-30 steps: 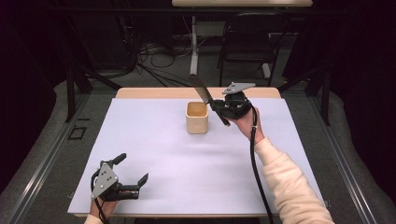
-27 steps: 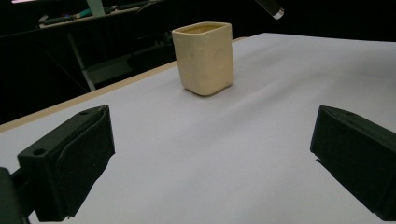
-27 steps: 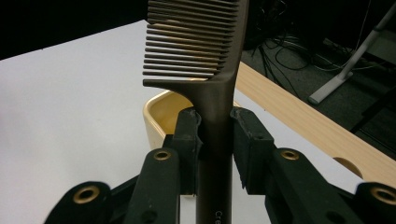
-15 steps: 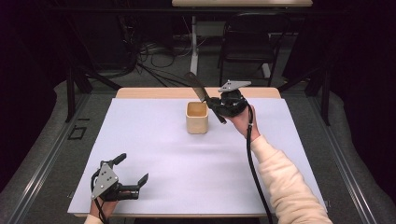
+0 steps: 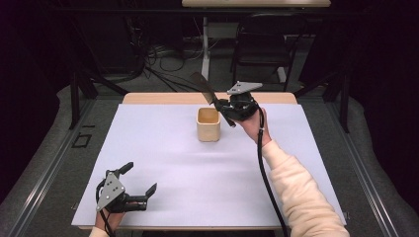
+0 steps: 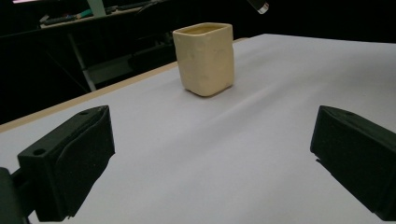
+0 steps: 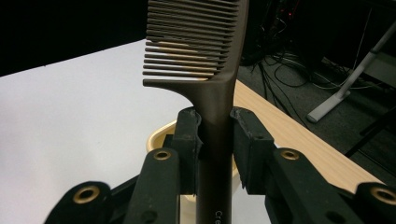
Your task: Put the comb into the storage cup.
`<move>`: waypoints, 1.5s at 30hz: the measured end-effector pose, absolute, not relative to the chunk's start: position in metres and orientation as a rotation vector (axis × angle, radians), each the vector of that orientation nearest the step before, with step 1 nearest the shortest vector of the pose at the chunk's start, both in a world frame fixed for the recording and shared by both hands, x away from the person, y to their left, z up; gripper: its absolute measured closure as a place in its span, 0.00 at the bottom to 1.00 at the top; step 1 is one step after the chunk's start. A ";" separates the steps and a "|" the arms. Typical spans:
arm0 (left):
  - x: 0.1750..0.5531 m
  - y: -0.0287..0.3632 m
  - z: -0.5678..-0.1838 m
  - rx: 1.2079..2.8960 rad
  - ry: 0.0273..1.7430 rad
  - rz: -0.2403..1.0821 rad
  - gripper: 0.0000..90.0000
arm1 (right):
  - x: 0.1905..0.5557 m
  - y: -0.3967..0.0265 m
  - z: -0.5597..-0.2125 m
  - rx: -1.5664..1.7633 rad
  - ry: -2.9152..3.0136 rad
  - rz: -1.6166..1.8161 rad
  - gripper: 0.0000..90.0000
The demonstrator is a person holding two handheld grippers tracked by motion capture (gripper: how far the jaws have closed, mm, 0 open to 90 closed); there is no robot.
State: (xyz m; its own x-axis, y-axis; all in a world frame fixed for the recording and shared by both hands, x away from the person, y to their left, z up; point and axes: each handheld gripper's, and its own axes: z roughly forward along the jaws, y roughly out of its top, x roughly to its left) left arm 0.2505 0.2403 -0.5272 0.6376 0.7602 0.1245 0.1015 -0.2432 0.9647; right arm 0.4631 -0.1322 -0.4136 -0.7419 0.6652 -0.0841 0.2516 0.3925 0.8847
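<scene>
the right gripper (image 5: 228, 109) is up over the far middle of the table (image 5: 163, 148), its jaws pinched on the handle of a dark brown comb (image 7: 205, 60). from the high view the comb slants up and away to the left, teeth end highest, and its lower end hangs just at the right rim of the cream cup (image 5: 208, 124). in the right gripper view the cup's rim peeks out right behind the jaws, under the comb. the cup stands upright on the white sheet, toward the far edge. the left gripper (image 5: 140, 186) rests down at the near left corner, well apart from the cup, jaws spread wide with nothing between them, pointing toward the cup.
</scene>
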 end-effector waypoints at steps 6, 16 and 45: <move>0.250 0.240 -0.527 1.727 0.705 0.727 0.00 | 0.465 -0.126 -0.414 0.780 2.226 1.307 0.80; 0.250 0.240 -0.527 1.725 0.706 0.725 0.00 | 0.470 -0.118 -0.411 0.778 2.209 1.330 0.80; 0.250 0.241 -0.527 1.723 0.704 0.728 0.00 | 0.480 -0.098 -0.406 0.771 2.151 1.364 0.80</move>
State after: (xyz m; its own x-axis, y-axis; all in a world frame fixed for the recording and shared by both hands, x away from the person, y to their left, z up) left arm 0.2500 0.2406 -0.5269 0.6367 0.7610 0.1241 0.0982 -0.2397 0.9659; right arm 0.4795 -0.0985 -0.4061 -0.7283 0.6788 -0.0934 0.2050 0.3459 0.9156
